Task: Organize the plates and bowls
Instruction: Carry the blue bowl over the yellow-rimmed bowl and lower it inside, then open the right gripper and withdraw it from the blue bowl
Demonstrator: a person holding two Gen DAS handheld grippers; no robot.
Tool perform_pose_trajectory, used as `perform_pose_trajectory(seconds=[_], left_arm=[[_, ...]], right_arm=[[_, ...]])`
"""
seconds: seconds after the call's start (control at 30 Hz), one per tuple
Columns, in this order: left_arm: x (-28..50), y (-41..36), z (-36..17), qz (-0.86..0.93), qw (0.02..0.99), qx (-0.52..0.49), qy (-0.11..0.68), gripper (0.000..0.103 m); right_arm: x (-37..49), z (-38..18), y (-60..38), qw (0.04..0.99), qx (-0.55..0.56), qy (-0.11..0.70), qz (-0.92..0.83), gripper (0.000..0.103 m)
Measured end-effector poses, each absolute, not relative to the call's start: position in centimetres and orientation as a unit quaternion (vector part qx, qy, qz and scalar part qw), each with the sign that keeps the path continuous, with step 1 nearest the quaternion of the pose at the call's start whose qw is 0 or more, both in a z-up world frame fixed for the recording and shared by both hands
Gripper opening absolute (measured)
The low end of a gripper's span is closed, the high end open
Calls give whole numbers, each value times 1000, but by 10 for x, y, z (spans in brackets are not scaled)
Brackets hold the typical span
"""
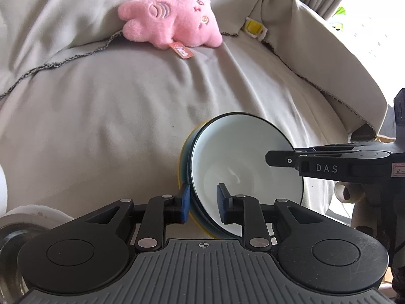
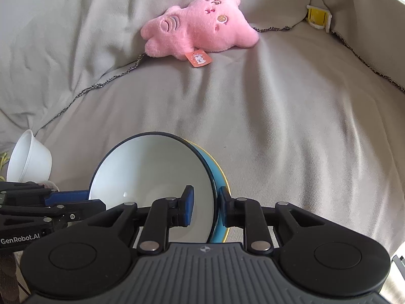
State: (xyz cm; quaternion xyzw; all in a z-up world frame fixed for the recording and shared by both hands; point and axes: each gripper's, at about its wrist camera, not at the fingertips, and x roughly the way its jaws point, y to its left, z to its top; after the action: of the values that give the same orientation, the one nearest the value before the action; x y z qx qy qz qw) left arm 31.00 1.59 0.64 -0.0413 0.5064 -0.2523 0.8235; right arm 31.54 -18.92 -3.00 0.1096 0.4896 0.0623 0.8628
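A stack of nested bowls is held between both grippers above a grey-covered sofa. The inner bowl (image 1: 243,162) is white inside with a dark rim; blue and yellow bowls (image 2: 219,177) sit under it. My left gripper (image 1: 202,204) is shut on the stack's rim, one pad inside and one outside. My right gripper (image 2: 205,206) is shut on the opposite rim the same way. In the left wrist view the right gripper (image 1: 316,163) comes in from the right. In the right wrist view the left gripper (image 2: 50,202) comes in from the left.
A pink plush toy (image 2: 200,29) lies at the back of the sofa seat (image 2: 278,126). A white bowl (image 2: 29,157) lies tilted at the left. A metal bowl (image 1: 15,230) shows at the lower left. A yellow and white object (image 2: 317,16) sits in the back corner.
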Motion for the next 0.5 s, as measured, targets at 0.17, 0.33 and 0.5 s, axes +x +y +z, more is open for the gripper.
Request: perform_pose_trajectory(seconds=[0.17,0.33,0.5], left_arm=[[314,24,7,-218,843,-33,490,27],[320,25,2,-214,842,-36,494,34],[327,21,-15,-225,822,-54,520,32]], right_arm=[[299,-23,-187,891,75,445,46,27],[302,-32,-194,882,75,464,44,32],[309,-64,-204,840,160,512,78,32]])
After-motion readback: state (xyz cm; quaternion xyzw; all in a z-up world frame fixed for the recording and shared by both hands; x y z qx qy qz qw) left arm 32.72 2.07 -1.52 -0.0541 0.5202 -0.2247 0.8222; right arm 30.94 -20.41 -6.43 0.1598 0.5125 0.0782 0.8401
